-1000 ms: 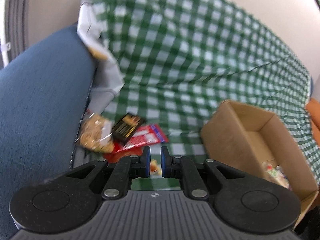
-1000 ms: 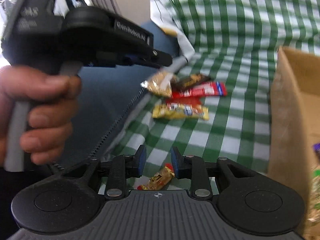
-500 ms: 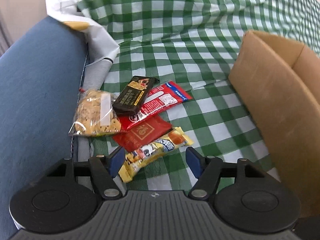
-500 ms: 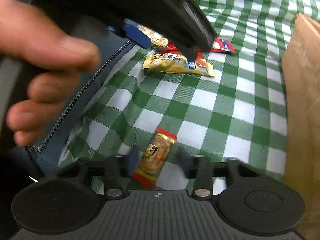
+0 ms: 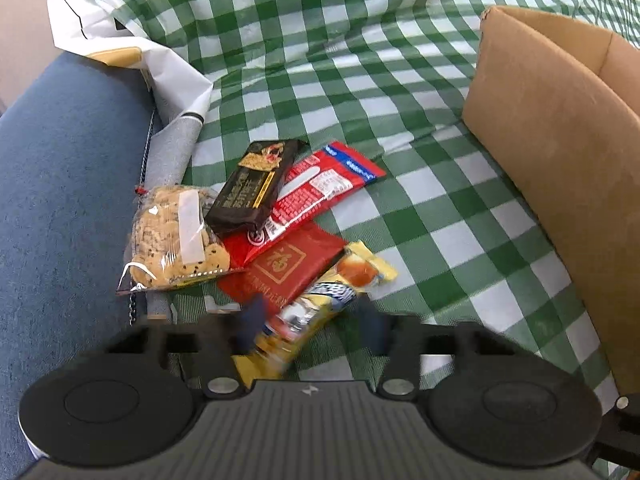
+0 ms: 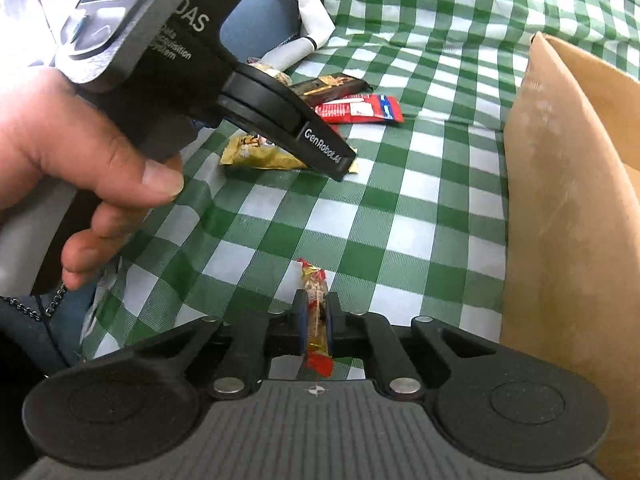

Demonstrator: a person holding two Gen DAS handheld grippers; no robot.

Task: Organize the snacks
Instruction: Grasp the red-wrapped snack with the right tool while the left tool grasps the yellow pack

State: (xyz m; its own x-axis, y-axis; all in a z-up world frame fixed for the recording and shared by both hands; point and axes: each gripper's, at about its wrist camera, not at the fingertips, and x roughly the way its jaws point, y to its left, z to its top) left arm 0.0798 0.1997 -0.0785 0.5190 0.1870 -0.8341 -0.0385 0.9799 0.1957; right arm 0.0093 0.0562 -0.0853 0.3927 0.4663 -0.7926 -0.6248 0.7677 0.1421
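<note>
1. Through my left wrist camera, I am holding my left gripper [image 5: 308, 326] with its fingers apart, straddling the near end of a yellow snack packet [image 5: 316, 312]; the fingers are blurred, so I cannot tell whether either is touching the wrapper.
2. Just beyond it, a heap of snacks is lying on the green checked cloth [image 5: 360, 80]: a red packet with a gold emblem [image 5: 284, 268], a long red-and-blue wrapper [image 5: 316, 192], a dark chocolate-style bar [image 5: 252, 188] resting on that wrapper, and a clear bag of cookies [image 5: 176, 236] at the cloth's left edge, against the blue cushion [image 5: 60, 200].
3. The cardboard box [image 5: 560, 152] is standing to the right, well apart from the heap; its inside is hidden from here.
4. Through my right wrist camera, I am clamping my right gripper [image 6: 316, 326] on a small red-and-gold candy wrapper [image 6: 316, 300], pinched edge-on between the pads.
5. My left hand [image 6: 80, 168] is filling the left side here, its tool reaching over the yellow packet, and the box wall is rising just to the right.
6. I judge the sorting to be partly under way: one piece is in hand, five are still lying outside the box.
</note>
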